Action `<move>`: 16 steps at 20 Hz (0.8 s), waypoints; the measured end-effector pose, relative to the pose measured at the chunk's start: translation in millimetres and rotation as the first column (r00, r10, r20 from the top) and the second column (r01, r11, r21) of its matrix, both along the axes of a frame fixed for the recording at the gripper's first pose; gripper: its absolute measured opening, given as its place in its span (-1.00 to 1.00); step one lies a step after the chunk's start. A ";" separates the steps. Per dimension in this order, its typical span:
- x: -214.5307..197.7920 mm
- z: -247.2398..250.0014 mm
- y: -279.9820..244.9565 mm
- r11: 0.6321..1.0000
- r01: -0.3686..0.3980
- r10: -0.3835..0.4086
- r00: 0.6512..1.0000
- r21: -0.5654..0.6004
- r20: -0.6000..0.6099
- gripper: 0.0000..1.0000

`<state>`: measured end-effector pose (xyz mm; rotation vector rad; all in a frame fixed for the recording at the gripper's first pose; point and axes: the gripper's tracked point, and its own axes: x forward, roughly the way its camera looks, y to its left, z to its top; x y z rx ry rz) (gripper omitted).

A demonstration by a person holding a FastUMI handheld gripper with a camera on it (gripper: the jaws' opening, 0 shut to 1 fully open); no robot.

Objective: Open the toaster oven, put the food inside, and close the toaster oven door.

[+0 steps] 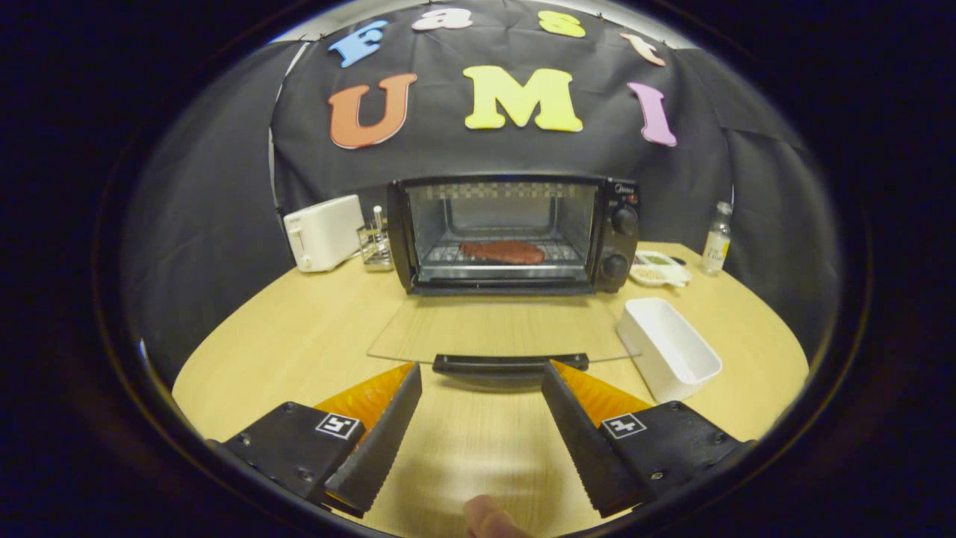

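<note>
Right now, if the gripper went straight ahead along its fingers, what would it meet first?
Probably the door handle, just ahead of the open gripper, on the lowered glass door; the toaster oven lies beyond. Height is unclear.

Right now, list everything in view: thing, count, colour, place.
black toaster oven: one, black, at the back of the table, beyond the fingers.
glass oven door: one, clear with a black handle, folded down flat, just ahead of the fingers.
brown slab of food: one, reddish brown, on the rack inside the oven.
white toaster: one, white, beside the oven.
wire rack: one, metal, between toaster and oven.
white rectangular tray: one, white, beside the door.
small divided dish: one, white, beside the oven's knobs.
clear bottle: one, clear, beyond the dish.
wooden table: one, light wood.
gripper: one, fingers open, holding nothing.
fingertip: one, a person's, between the fingers' bases.
</note>
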<state>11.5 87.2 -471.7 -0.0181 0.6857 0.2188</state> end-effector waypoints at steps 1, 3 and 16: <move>-2.3 -7.9 -0.6 1.000 0.010 -0.010 0.999 -0.001 -0.036 1.00; -4.0 -20.0 -0.9 1.000 0.015 -0.016 0.996 -0.010 -0.086 1.00; 19.3 -47.4 -4.8 0.998 0.032 -0.039 0.991 -0.056 -0.126 1.00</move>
